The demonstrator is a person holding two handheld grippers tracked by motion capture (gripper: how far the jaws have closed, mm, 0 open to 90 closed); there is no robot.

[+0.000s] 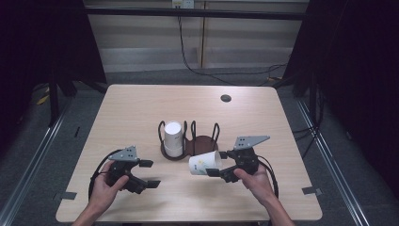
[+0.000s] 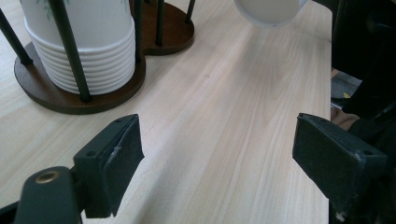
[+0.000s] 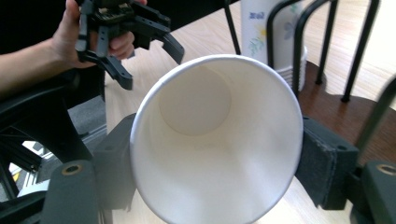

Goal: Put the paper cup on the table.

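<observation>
Nearest the lens in the right gripper view: a white paper cup [image 3: 217,140], mouth open toward the camera, round bottom visible deep inside. Clamped at the sides by the right gripper [image 3: 215,163], one black pad pressed on each flank, so clenched on the cup. Held on its side in the high view [image 1: 205,163], raised off the table [image 1: 141,108], bottom pointing away from the right gripper [image 1: 217,163] toward the left one.

Just beyond that cup, up and to the right past the jaws: a dark wooden cup rack [image 3: 336,100] with black wire hoops. In its far bay a stack of cups [image 3: 271,42], upside down, rims ringed one over another at the base. Near bay of the rack [image 1: 203,143] bare, close behind the held cup, not touching as far as can be told.

Left gripper [image 1: 143,173] low over the table at the near left, gripped by a hand [image 1: 106,188], well apart from the held cup. Released: jaws spread wide in the left gripper view [image 2: 217,154], bare tabletop [image 2: 224,116] between them, nothing gripped. Ahead of those jaws to the upper left, the stack [image 2: 86,46] in the rack [image 2: 51,95]; straight ahead at the top edge, the held cup [image 2: 271,11].
</observation>
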